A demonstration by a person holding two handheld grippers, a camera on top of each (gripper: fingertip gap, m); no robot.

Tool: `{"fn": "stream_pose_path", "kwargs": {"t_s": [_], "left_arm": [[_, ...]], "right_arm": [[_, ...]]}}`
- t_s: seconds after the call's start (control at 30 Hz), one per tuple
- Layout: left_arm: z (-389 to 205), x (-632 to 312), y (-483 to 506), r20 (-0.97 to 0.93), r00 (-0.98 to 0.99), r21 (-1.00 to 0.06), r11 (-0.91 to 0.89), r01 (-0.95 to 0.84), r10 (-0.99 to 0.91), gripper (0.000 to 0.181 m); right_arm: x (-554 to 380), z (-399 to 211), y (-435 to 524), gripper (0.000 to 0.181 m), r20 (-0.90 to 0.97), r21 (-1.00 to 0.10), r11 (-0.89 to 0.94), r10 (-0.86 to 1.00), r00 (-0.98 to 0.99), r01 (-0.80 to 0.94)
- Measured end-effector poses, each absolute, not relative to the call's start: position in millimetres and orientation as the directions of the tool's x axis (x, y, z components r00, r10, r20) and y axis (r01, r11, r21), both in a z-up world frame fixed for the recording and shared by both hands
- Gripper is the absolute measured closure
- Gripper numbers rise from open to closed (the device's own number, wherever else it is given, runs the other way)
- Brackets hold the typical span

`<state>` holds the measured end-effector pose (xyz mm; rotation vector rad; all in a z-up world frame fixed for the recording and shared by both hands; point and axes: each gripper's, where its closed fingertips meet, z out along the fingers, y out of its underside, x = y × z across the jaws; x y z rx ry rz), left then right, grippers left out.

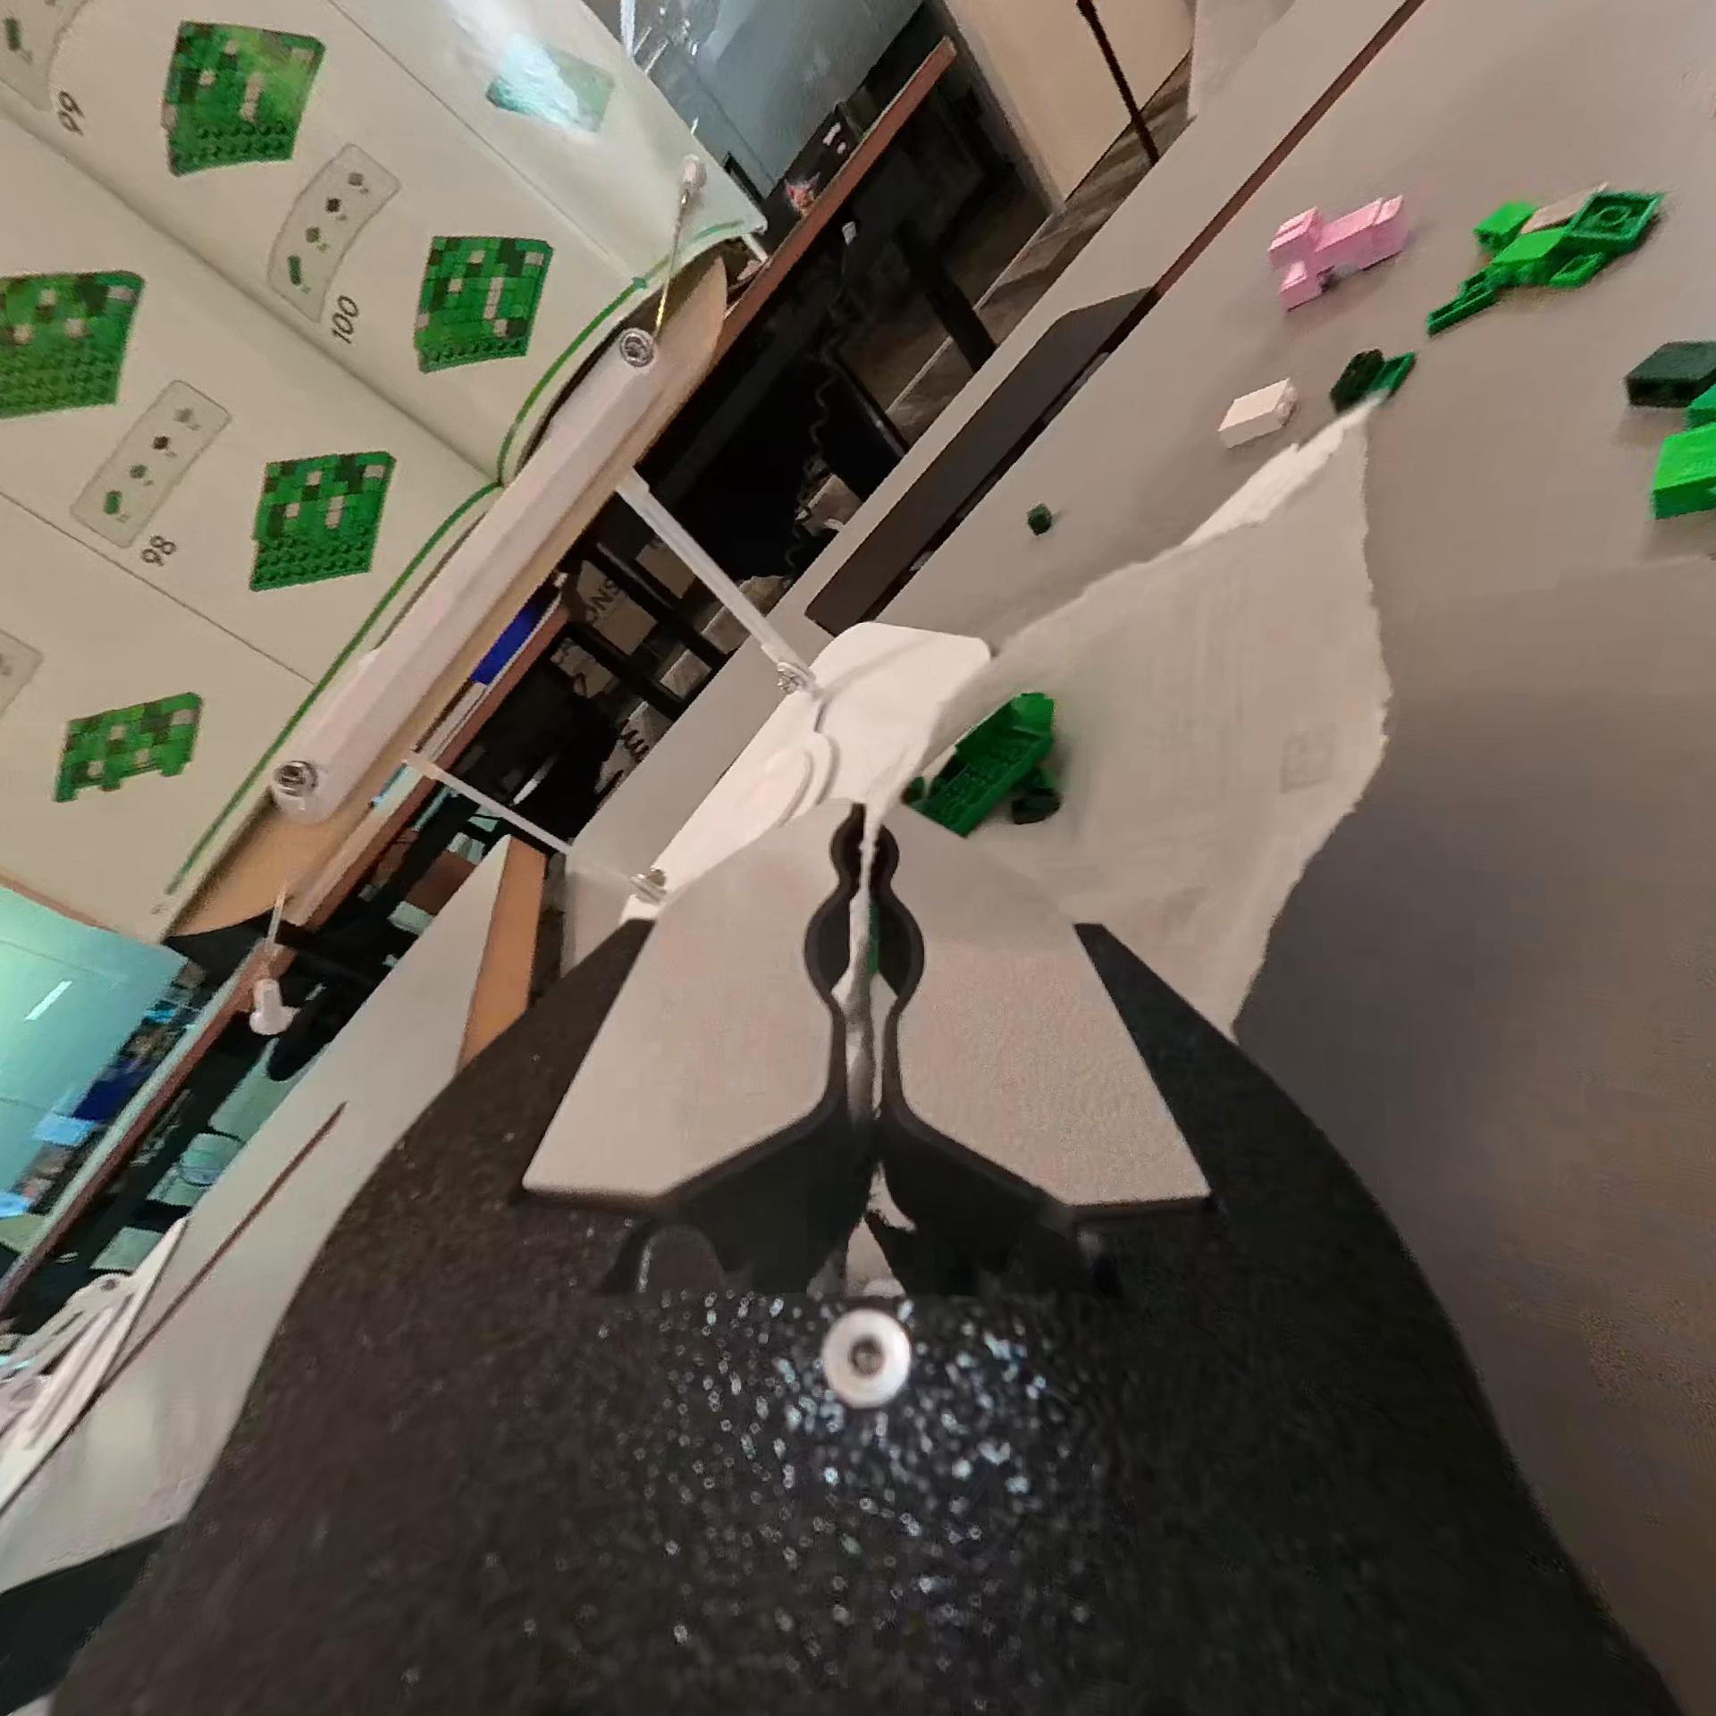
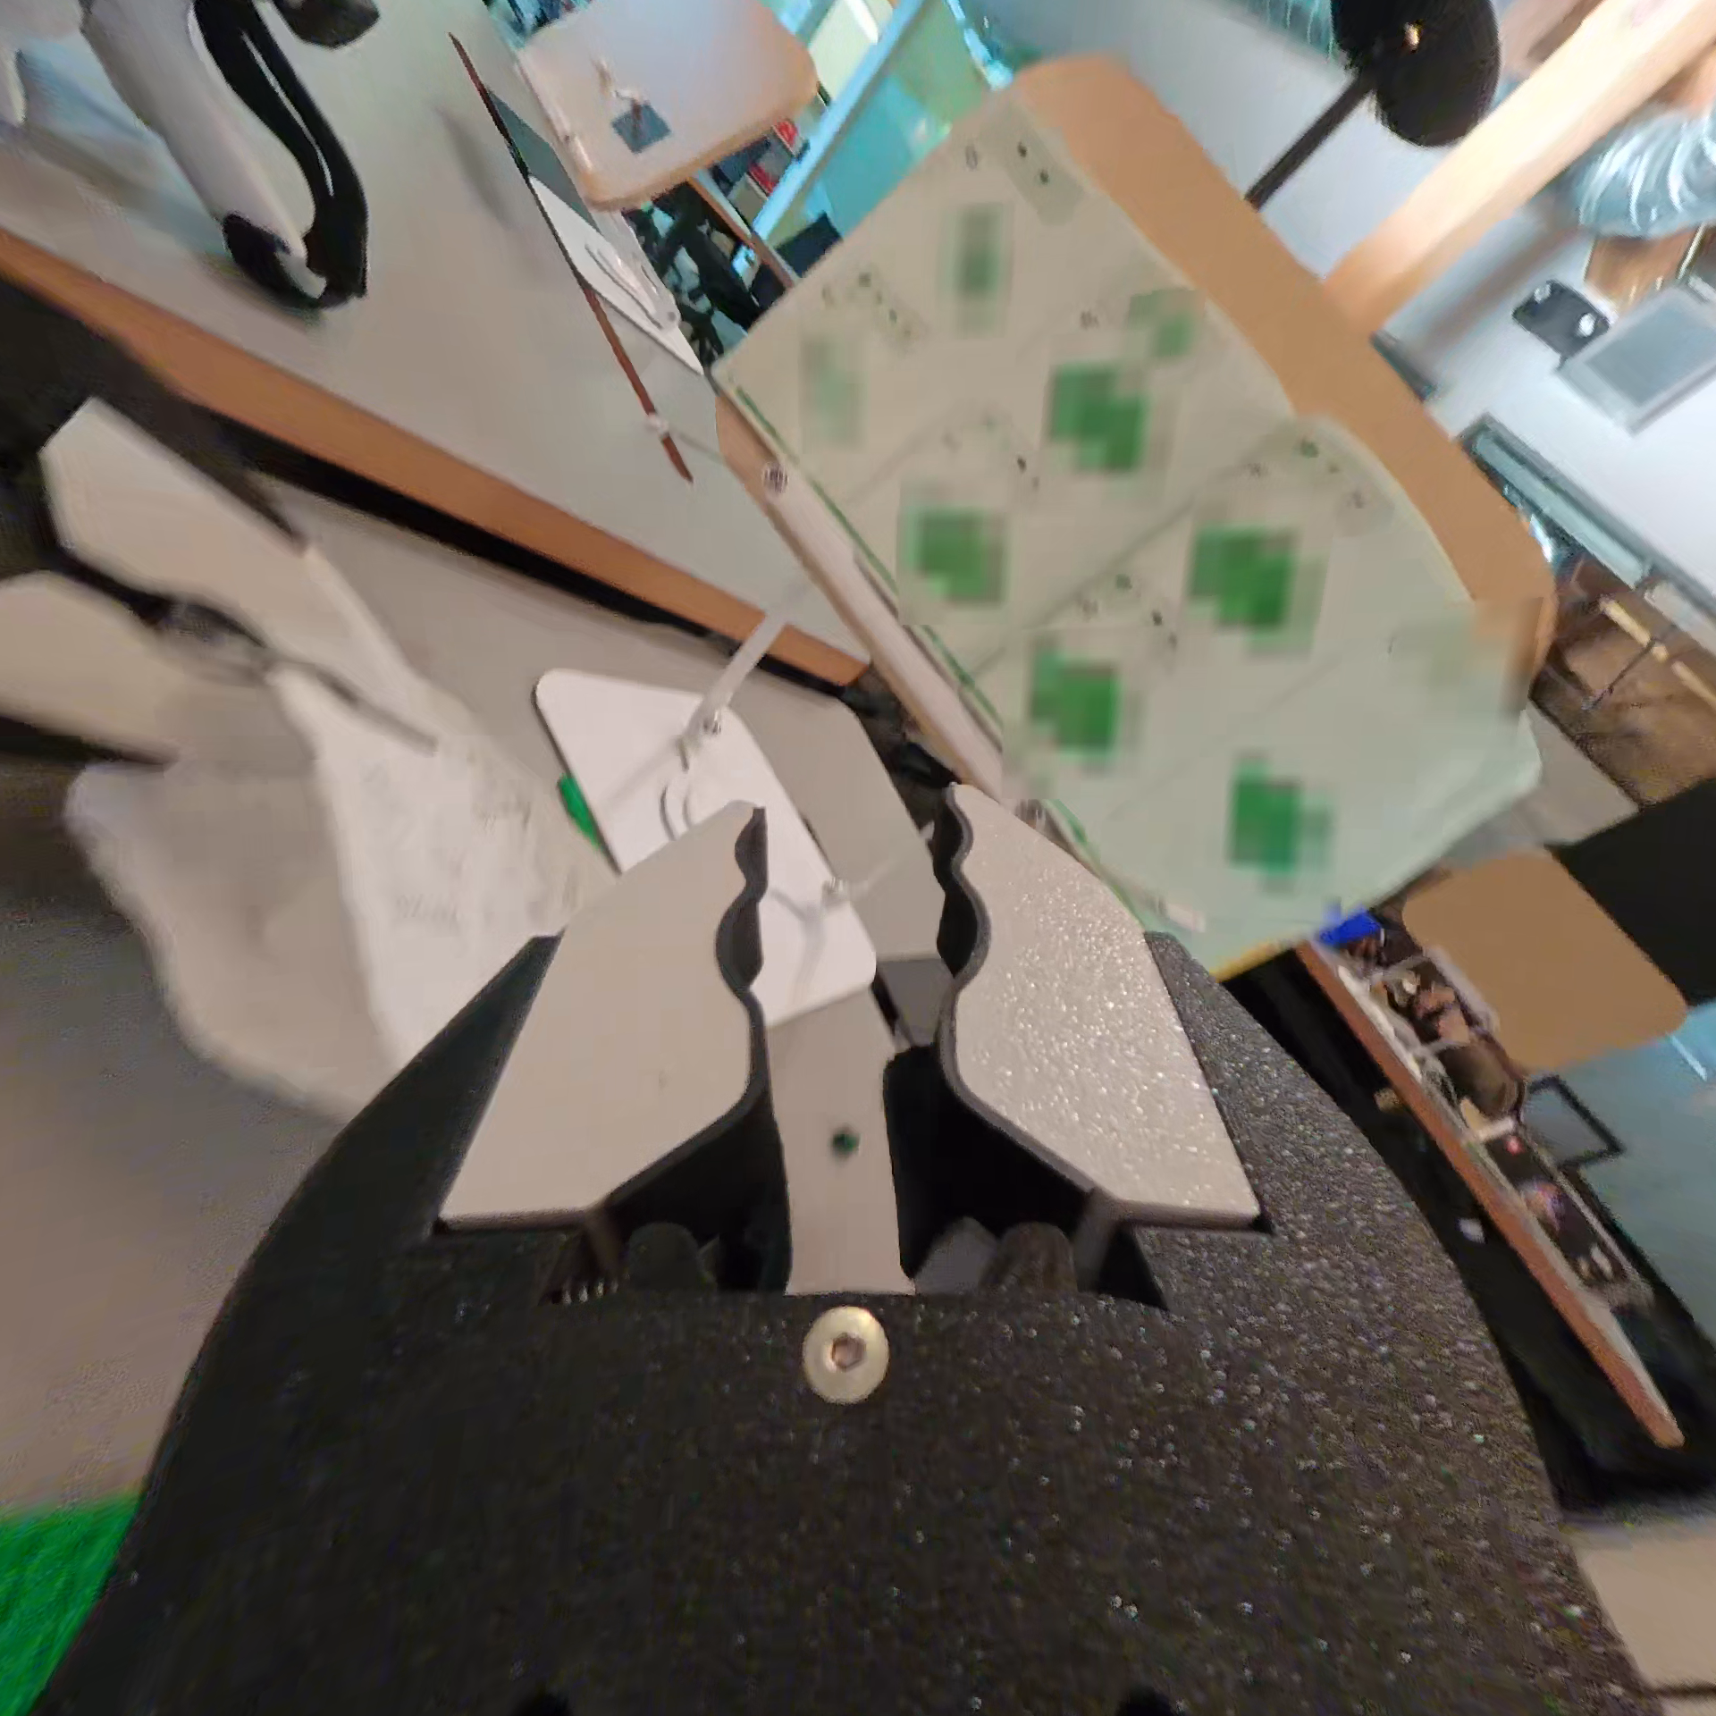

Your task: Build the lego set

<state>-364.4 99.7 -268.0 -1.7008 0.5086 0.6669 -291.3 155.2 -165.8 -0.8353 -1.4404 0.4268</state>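
Observation:
My left gripper [image 1: 864, 836] is shut on the edge of a torn white paper bag [image 1: 1207, 743] and holds it above the grey table. A green plate build [image 1: 994, 761] lies partly hidden behind the bag. My right gripper [image 2: 850, 826] is open and empty over the white stand base [image 2: 650, 743]. The right wrist view also shows the left gripper [image 2: 139, 594] with the bag [image 2: 353, 864] hanging from it. A tiny green stud [image 2: 843, 1142] lies on the table between my right fingers. The open instruction booklet [image 1: 279, 371] sits on the stand and also shows in the right wrist view [image 2: 1161, 604].
A pink pig figure [image 1: 1337, 246], a pile of green pieces [image 1: 1560, 251], a white brick [image 1: 1258, 413] and dark green bricks [image 1: 1671, 371] lie on the far table. A small dark green stud [image 1: 1040, 518] lies alone. A green blur [image 2: 56, 1579] fills the lower left corner. The green blur [image 2: 56, 1579] is about equally far from each gripper, around 20 cm.

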Motion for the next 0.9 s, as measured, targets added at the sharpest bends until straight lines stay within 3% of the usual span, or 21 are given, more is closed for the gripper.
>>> {"fn": "stream_pose_path", "kwargs": {"t_s": [0.33, 0.6, 0.8, 0.9], "left_arm": [[-283, -366, 105, -0.589, 0.808, -0.785, -0.222, -0.578, -0.019, 0.181], [-284, -366, 105, -0.601, 0.799, -0.773, -0.233, -0.59, -0.027, 0.181], [-285, -368, 105, -0.59, 0.807, -0.78, -0.238, -0.579, -0.027, 0.181], [-287, -368, 106, -0.588, 0.808, -0.779, -0.244, -0.577, -0.033, 0.181]], "right_arm": [[-501, -145, 122, 0.152, 0.802, -0.564, 0.809, 0.585, -0.123, 0.168], [-573, -153, 123, 0.144, 0.836, -0.487, 0.849, 0.521, -0.172, 0.205], [-584, -166, 128, 0.142, 0.958, -0.224, 0.948, 0.257, -0.13, 0.224], [-587, -170, 131, 0.143, 0.974, -0.162, 0.957, 0.195, -0.118, 0.242]]}}
